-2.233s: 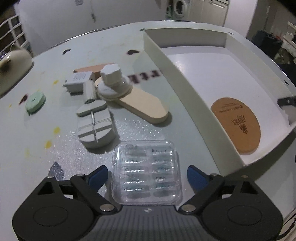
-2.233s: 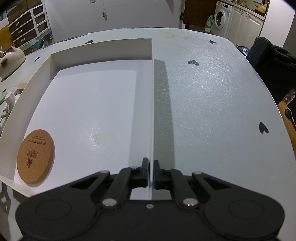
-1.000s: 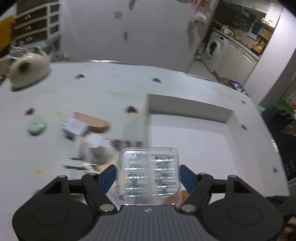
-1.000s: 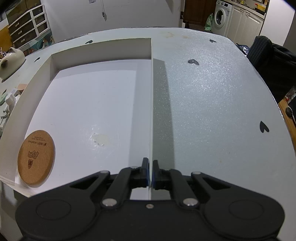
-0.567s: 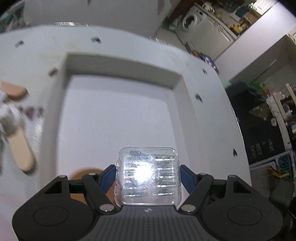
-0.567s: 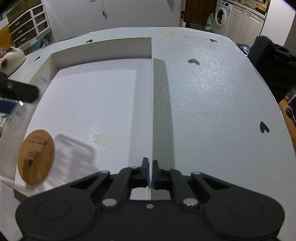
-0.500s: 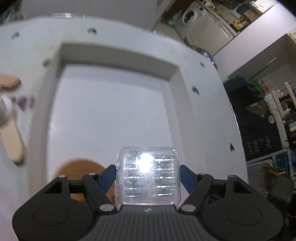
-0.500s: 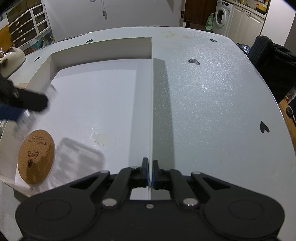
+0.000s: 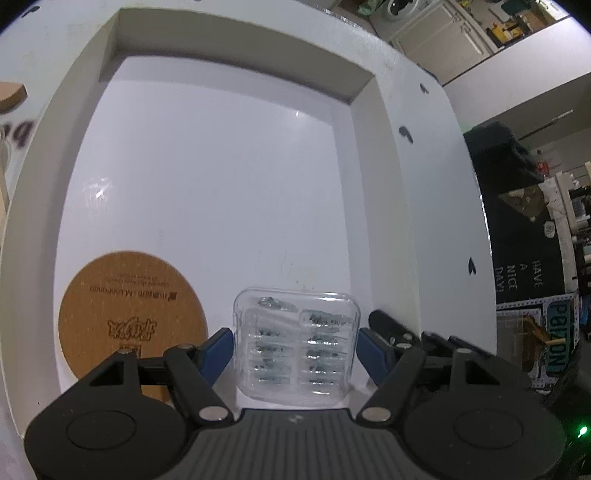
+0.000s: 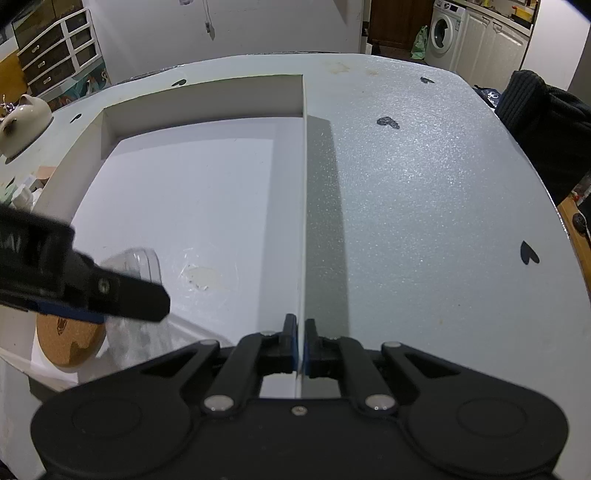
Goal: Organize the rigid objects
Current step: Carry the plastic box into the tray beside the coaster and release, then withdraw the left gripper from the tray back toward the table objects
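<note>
Left gripper: the left gripper (image 9: 295,347) points steeply down into the white tray (image 9: 380,122); its blue pads (image 9: 218,350) press on both sides of the clear plastic case (image 9: 295,343), which it holds.
Clear plastic case: a see-through clamshell with two columns of small silvery pieces inside. In the left wrist view it sits at 6 o'clock, over the near part of the tray floor. Whether it touches the floor cannot be told.
Case from the other side: in the right wrist view only a corner of it (image 10: 142,260) shows above the dark finger of the left gripper (image 10: 110,295), at 9 o'clock.
Cork coaster: the round cork coaster (image 9: 129,314) lies flat on the tray floor at 8 o'clock in the left wrist view, just beside the case, with printed lettering on its face.
Right gripper: the right gripper (image 10: 300,345) is clamped narrow on the thin right wall of the tray (image 10: 303,206), one pad on each side of it.
Table: the tray rests on a pale speckled table (image 10: 424,192) with small dark heart marks.
Surroundings: a cream teapot (image 10: 24,122) stands at 10 o'clock in the right wrist view, a washing machine (image 10: 441,33) at 1 o'clock.
</note>
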